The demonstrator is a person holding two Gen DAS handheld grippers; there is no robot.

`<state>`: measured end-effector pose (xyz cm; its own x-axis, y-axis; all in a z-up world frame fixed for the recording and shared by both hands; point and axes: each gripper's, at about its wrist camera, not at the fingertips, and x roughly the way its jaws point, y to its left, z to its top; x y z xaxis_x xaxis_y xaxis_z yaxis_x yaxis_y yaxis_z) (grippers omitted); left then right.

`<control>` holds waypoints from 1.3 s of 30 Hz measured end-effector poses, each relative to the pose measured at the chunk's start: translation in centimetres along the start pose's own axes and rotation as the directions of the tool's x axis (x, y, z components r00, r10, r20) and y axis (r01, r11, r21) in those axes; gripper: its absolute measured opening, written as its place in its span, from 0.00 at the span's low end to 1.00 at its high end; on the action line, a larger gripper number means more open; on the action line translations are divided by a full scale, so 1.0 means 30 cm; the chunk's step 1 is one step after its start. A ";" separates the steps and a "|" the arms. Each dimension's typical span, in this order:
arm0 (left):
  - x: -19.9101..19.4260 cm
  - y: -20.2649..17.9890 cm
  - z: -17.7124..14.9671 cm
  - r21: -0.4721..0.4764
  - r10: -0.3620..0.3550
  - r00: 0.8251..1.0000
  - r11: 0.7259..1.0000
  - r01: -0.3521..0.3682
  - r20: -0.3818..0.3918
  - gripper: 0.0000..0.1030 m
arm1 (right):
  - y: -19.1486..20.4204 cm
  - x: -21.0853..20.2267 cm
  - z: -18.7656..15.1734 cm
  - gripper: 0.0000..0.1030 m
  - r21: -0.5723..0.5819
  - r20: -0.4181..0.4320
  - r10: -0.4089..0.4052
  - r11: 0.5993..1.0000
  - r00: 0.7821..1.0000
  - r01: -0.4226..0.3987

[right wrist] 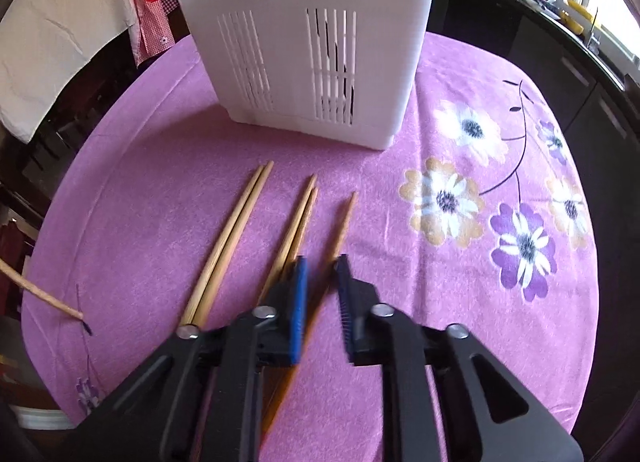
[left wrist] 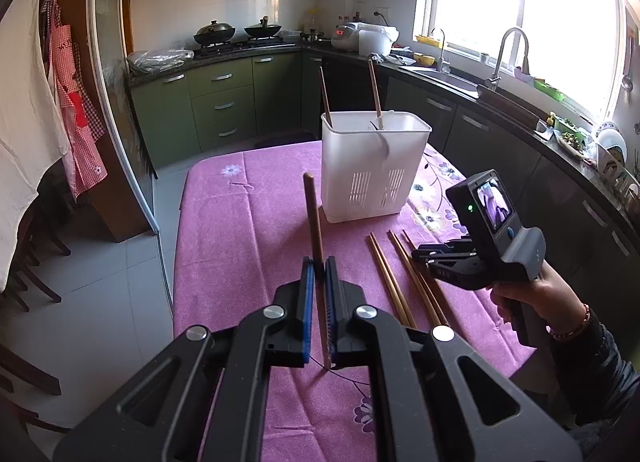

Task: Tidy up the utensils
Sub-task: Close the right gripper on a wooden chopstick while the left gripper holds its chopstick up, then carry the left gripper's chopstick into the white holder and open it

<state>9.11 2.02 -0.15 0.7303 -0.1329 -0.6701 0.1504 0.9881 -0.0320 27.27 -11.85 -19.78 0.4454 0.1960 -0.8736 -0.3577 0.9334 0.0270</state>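
My left gripper (left wrist: 319, 262) is shut on a brown chopstick (left wrist: 312, 214), which stands nearly upright with its lower tip on the purple tablecloth (left wrist: 240, 246). The same chopstick (right wrist: 40, 296) shows at the left edge of the right wrist view. Behind it stands the white slotted utensil holder (left wrist: 376, 166) (right wrist: 304, 22) with two chopsticks (left wrist: 375, 90) inside. Two pairs of light chopsticks (right wrist: 228, 238) (right wrist: 298, 222) and a single chopstick (right wrist: 343, 226) lie in front of the holder. My right gripper (right wrist: 322, 262) (left wrist: 416, 252) is down on the cloth, its blurred jaws shut on the single chopstick.
The small table drops off to a tiled floor (left wrist: 120, 262) on the left. A person's hand (left wrist: 532, 294) holds the right gripper. Green cabinets, a stove with woks (left wrist: 236, 32) and a sink (left wrist: 448, 76) line the walls. Aprons (left wrist: 72, 102) hang at the left.
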 end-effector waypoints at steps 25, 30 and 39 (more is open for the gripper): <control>0.005 -0.022 -0.003 0.028 0.025 1.000 0.999 -0.025 -0.005 0.06 | -0.118 -0.695 -0.209 0.07 0.037 0.461 0.049 0.997 0.886 -0.074; 0.001 -0.030 -0.003 0.034 0.030 1.000 0.999 -0.030 -0.004 0.05 | -0.122 -0.698 -0.240 0.07 0.042 0.466 0.060 0.995 0.883 -0.090; -0.014 -0.033 0.029 0.040 0.032 0.999 0.999 -0.033 0.009 0.05 | -0.131 -0.696 -0.249 0.07 0.041 0.469 0.070 0.994 0.880 -0.101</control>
<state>9.23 1.03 0.82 0.7407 -0.1017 -0.6641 0.1530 0.9880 0.0193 13.23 -21.84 -5.27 0.7521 0.3787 -0.5394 -0.3665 0.9205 0.1353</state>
